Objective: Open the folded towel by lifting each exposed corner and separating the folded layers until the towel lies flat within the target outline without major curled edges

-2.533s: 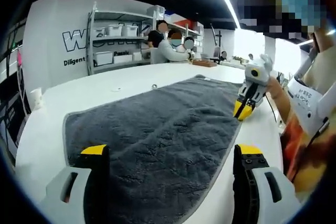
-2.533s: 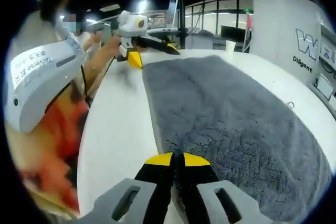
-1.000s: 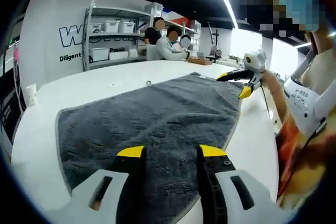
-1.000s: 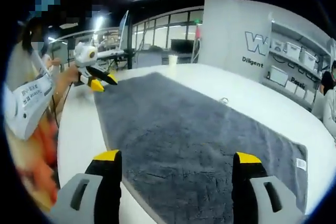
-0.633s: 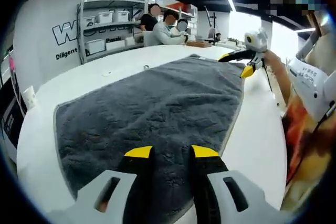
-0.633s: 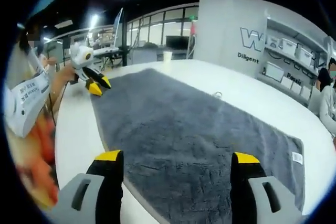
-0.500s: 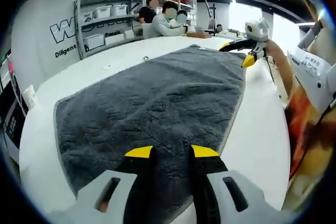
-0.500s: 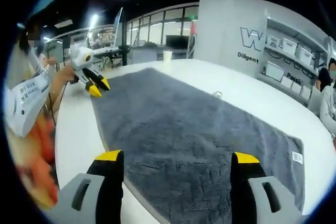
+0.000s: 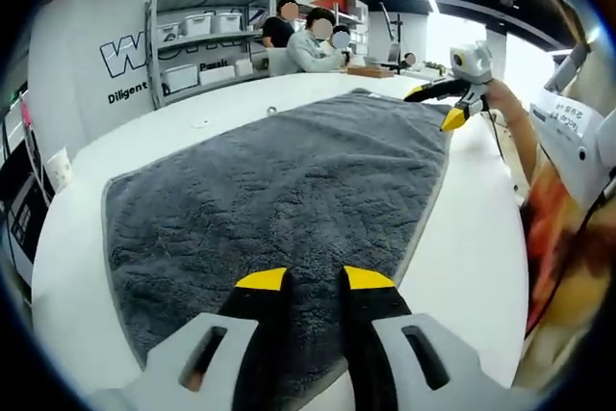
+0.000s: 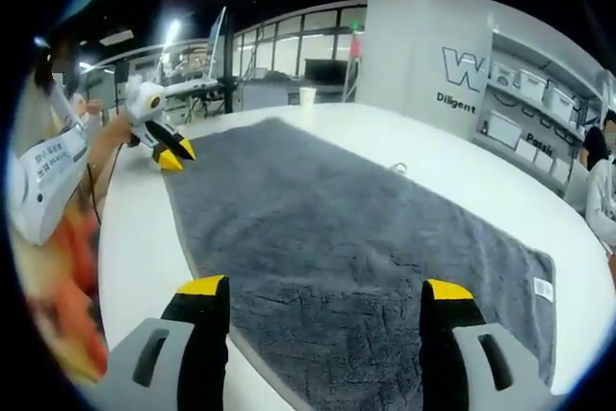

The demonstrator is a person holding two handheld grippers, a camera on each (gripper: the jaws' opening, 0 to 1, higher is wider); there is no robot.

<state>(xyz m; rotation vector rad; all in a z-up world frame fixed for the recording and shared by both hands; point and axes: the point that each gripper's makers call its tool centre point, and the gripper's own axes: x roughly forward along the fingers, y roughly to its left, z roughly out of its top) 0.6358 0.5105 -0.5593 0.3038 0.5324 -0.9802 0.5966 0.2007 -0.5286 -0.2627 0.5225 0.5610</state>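
Evidently near completion: left gripper (image 9: 315,278) nearly closed with nothing between the jaws, right gripper (image 10: 325,288) spread wide and empty, grey towel (image 10: 366,238) ahead of both, flat on the white table (image 9: 192,137), no fold visible, no outline discernible, only edge checks outstanding.

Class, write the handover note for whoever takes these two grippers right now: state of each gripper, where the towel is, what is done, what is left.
Left gripper: jaws nearly closed above the grey towel, near its edge; no clear grip.
Right gripper: open, above the towel's opposite end.
Towel: spread open on the white table; label at one corner.
Done: layers look unfolded.
Left: check edges for curls; no outline can be made out.
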